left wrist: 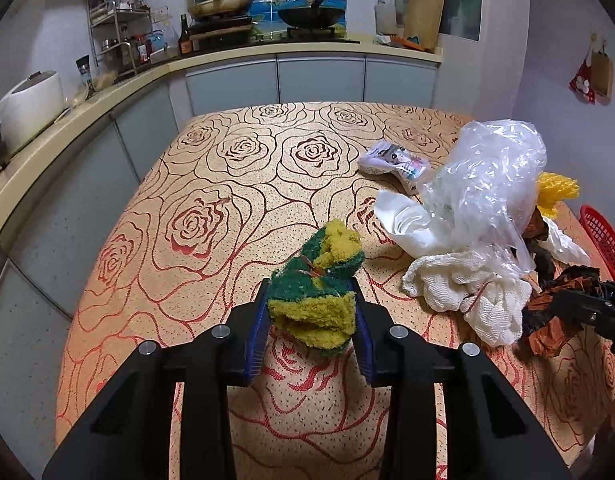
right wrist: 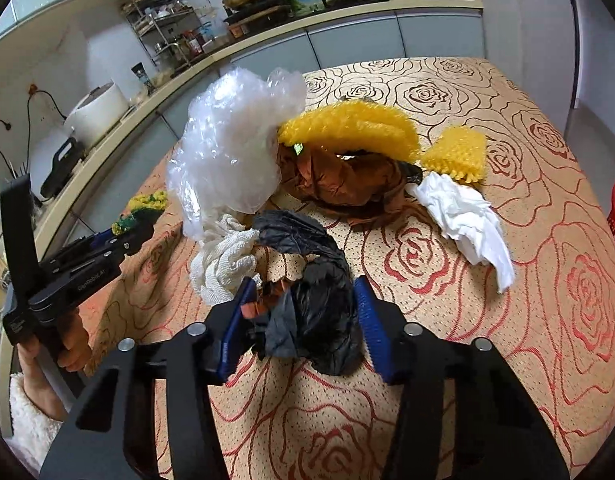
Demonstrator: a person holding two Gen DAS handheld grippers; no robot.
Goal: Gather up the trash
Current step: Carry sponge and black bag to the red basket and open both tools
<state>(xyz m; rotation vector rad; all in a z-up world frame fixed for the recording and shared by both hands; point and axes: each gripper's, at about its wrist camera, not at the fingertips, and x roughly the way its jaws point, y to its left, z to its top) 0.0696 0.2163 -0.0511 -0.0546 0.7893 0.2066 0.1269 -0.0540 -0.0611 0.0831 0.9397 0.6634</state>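
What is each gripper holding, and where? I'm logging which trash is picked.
Left gripper: green-yellow sponge, pinched at its near end. Right gripper: black plastic bag, gripped at its crumpled middle.

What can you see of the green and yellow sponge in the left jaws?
The sponge is a scruffy wad, yellow foam with a dark green scouring layer, folded over itself with thin reddish strands across the green. It looks worn and frayed. The left gripper clamps its lower part between the blue pads, and its top sticks out beyond them above the rose-patterned tablecloth. Nothing else touches it.

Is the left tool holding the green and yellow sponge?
Yes, the left tool has the sponge clamped between its blue pads, lifted off the table.
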